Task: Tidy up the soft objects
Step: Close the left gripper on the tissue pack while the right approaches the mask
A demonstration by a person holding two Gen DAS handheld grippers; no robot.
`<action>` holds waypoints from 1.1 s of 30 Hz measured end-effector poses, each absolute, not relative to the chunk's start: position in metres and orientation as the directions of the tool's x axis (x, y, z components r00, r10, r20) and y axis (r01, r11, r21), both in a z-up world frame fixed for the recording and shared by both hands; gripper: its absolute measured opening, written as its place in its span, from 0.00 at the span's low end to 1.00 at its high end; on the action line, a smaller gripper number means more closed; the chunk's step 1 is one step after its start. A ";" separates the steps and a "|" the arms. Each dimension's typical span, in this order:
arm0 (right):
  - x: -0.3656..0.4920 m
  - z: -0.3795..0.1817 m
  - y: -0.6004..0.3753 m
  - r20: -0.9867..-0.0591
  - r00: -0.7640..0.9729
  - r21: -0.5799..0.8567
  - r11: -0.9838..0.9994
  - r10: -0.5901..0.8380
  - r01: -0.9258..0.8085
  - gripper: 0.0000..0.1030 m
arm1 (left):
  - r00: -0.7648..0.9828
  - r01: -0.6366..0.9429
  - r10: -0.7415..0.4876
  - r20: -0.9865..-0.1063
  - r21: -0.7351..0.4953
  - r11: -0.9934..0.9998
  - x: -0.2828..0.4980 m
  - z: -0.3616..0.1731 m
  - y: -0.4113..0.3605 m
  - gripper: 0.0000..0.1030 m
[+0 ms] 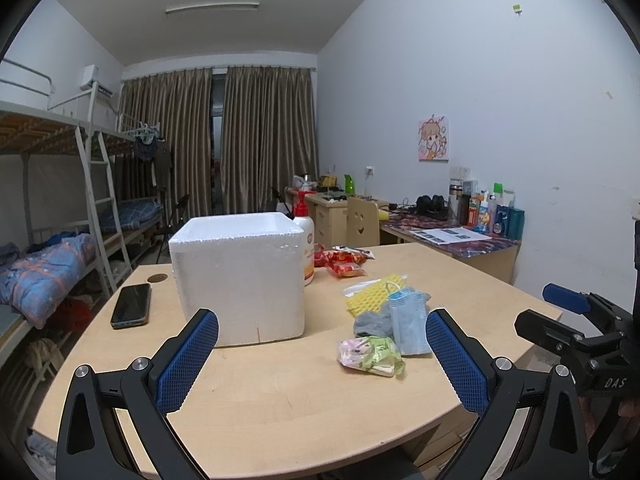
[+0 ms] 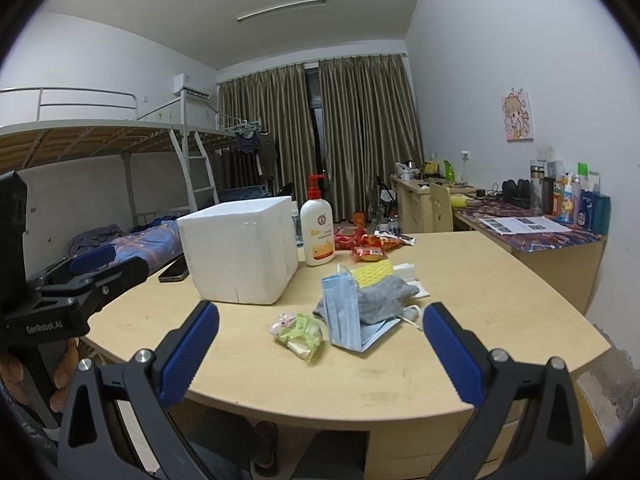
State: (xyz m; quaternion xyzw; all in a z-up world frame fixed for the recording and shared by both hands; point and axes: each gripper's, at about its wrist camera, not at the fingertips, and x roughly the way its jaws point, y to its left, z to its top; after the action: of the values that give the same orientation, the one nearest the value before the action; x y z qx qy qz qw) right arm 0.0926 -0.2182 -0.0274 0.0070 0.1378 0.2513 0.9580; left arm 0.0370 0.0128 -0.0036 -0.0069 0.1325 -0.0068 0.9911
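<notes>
Both grippers hang over the near edge of the table (image 1: 280, 400), fingers spread wide and empty: the left gripper (image 1: 322, 360) faces the foam box (image 1: 240, 276), the right gripper (image 2: 320, 354) the heap of soft things — a stance that suits a task judged not yet begun. Nearest lies a crinkled green-and-pink packet (image 2: 298, 330), just beside a blue face mask (image 2: 346, 312) that leans on a grey cloth (image 2: 384, 294); a yellow foam net (image 2: 370, 272) touches their far side. All sit loose and overlapping on the tabletop, so each probably needs a separate pinch. The box stands open-topped to their left, well placed as a likely bin. Behind it stand a lotion bottle (image 2: 318, 232) and red snack packets (image 2: 368, 246); a phone (image 1: 131, 306) lies left of the box.
</notes>
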 end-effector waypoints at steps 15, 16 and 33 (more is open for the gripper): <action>0.148 -0.040 -0.217 -0.336 0.825 0.097 0.888 0.454 -0.449 1.00 | 0.934 0.084 -0.081 -0.347 -0.006 0.996 0.102 -0.025 0.011 1.00; 0.151 -0.042 -0.217 -0.343 0.822 0.102 0.888 0.454 -0.448 1.00 | 0.930 0.093 -0.089 -0.356 -0.007 0.996 0.107 -0.028 0.009 1.00; 0.189 -0.060 -0.213 -0.417 0.796 0.100 0.893 0.439 -0.440 1.00 | 0.828 0.174 -0.185 -0.529 -0.071 0.982 0.181 -0.073 0.005 1.00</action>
State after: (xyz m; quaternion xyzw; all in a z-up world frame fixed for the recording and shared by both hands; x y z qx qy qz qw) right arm 0.1886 -0.2127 -0.0598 -0.0009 0.2196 0.2318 0.9477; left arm 0.1807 0.0053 -0.0726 -0.0098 0.2778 -0.0940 0.9560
